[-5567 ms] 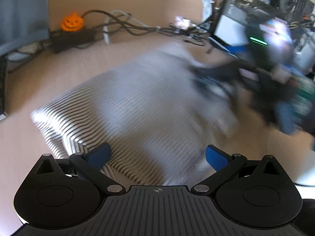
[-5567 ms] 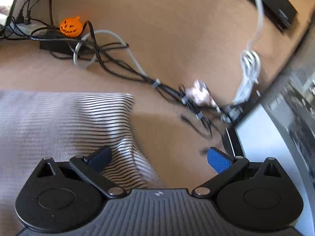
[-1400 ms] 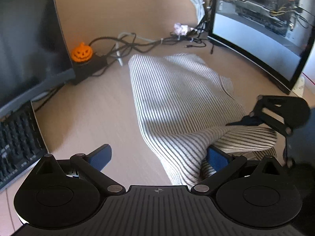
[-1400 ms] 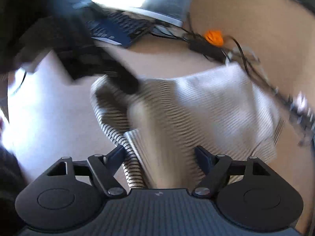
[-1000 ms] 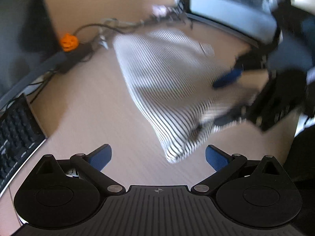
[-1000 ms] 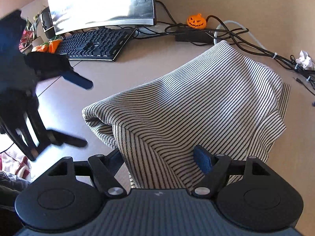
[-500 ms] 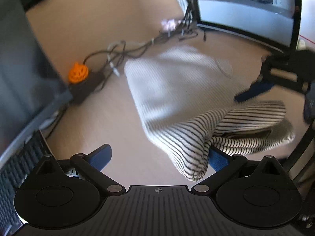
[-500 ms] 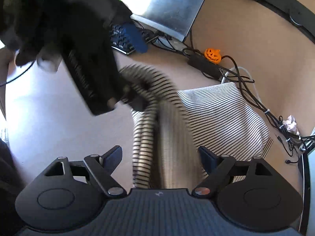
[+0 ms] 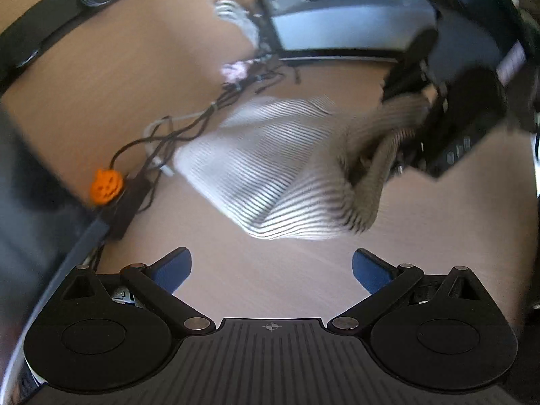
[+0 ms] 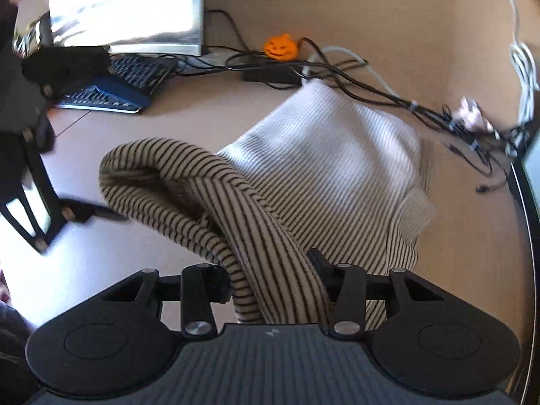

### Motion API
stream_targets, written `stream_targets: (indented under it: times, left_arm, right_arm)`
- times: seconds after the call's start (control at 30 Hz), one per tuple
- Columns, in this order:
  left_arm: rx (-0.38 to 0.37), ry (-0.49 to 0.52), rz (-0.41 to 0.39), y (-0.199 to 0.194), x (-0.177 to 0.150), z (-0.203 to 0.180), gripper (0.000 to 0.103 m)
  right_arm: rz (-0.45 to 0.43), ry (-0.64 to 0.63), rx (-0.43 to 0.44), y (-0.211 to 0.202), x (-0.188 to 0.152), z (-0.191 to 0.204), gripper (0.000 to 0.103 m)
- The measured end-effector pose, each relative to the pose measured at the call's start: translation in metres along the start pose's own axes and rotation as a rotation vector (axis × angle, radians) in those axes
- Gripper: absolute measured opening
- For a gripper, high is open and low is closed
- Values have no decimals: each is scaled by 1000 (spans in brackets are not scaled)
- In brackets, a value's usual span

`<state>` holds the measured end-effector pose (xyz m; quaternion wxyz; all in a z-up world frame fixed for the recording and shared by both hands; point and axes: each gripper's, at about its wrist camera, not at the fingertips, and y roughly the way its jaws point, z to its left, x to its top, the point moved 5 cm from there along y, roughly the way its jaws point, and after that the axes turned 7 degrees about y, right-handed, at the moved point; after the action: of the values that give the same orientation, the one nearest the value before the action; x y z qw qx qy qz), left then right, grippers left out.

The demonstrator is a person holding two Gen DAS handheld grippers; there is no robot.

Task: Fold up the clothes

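A black-and-white striped garment (image 10: pixel 324 168) lies on the tan desk, its near edge lifted into a fold. My right gripper (image 10: pixel 273 270) is shut on that lifted edge and holds it above the desk. In the left wrist view the garment (image 9: pixel 270 165) is ahead, with the right gripper (image 9: pixel 422 135) gripping its bunched right side. My left gripper (image 9: pixel 270 266) is open and empty, above bare desk just short of the garment's near corner. It shows at the left of the right wrist view (image 10: pixel 98 148).
An orange pumpkin figure (image 10: pixel 280 47) sits on a black power brick among tangled cables (image 10: pixel 371 84) at the back. A keyboard (image 10: pixel 135 71) and monitor (image 10: pixel 128 6) stand at the left. A curved monitor (image 9: pixel 337 20) stands at the right.
My right gripper has closed on the garment's edge and lifted it. My left gripper has let go of the cloth and pulled back, open.
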<state>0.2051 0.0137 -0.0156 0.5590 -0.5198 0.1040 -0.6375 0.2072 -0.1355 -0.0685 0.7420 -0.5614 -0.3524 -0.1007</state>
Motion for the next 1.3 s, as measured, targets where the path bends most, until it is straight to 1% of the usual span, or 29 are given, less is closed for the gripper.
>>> stream_targets:
  times: [0.1, 0.23, 0.27, 0.33, 0.4, 0.43, 0.47, 0.53, 0.6, 0.63, 0.67, 0.73, 0.8, 0.87, 0.9, 1.0, 1.1, 1.13, 1.17, 1.2, 1.23, 1.27, 1.3]
  left_arm:
    - [-37, 69, -41, 21, 18, -16, 103]
    - [-12, 179, -83, 44, 38, -32, 103]
    - [-7, 180, -94, 48, 41, -32, 103]
    - [-4, 159, -116, 53, 46, -29, 103]
    - [-39, 121, -127, 58, 48, -26, 100]
    - [-54, 103, -124, 61, 49, -25, 83]
    - [-79, 85, -115, 65, 49, -24, 73]
    - [-126, 33, -116, 72, 50, -19, 73]
    - [-153, -16, -117, 78, 51, -14, 71]
    - [-168, -56, -114, 80, 51, -10, 67]
    - [-182, -102, -110, 82, 51, -4, 65]
    - [-213, -198, -104, 87, 51, 8, 65]
    - [-249, -300, -104, 93, 50, 24, 65]
    - [-292, -387, -105, 99, 48, 37, 65]
    - [-315, -422, -106, 103, 47, 43, 65]
    - [-351, -456, -113, 104, 45, 49, 65]
    - [-378, -470, -119, 104, 42, 51, 65]
    - [-374, -453, -124, 103, 42, 51, 66]
    - [-366, -431, -131, 102, 41, 51, 69]
    - [-358, -409, -138, 101, 40, 50, 72]
    - [-349, -388, -145, 100, 40, 50, 78]
    - [-338, -362, -153, 98, 40, 49, 83]
    - [-330, -340, -161, 98, 41, 47, 84]
  right_arm:
    - [11, 32, 22, -3, 4, -8, 41]
    - [-4, 23, 29, -8, 10, -14, 41]
    - [-8, 21, 27, -10, 11, -16, 41]
    - [-18, 12, 7, -14, 9, -20, 41]
    - [-24, -1, -20, -20, 4, -24, 42]
    - [-26, -11, -37, -23, 1, -26, 44]
    - [-30, -28, -59, -26, -4, -27, 47]
    - [-38, -58, -101, -30, -13, -29, 66]
    - [-54, -77, -154, -37, -23, -35, 75]
    - [-62, -86, -181, -40, -28, -38, 78]
    - [-70, -96, -207, -43, -33, -41, 80]
    - [-75, -141, -278, -45, -44, -47, 87]
    - [-53, -195, -342, -41, -55, -52, 87]
    - [-53, -206, -378, -29, -56, -58, 87]
    - [-70, -195, -378, -26, -52, -60, 87]
    - [-123, -193, -380, -17, -34, -61, 87]
    - [-183, -231, -370, -16, -9, -58, 87]
    - [-200, -244, -355, -17, -1, -56, 84]
    - [-210, -255, -332, -17, 5, -55, 81]
    - [-216, -262, -306, -17, 11, -54, 72]
    - [-209, -253, -265, -16, 14, -55, 61]
    - [-200, -243, -229, -15, 17, -55, 55]
    - [-186, -236, -205, -11, 18, -56, 47]
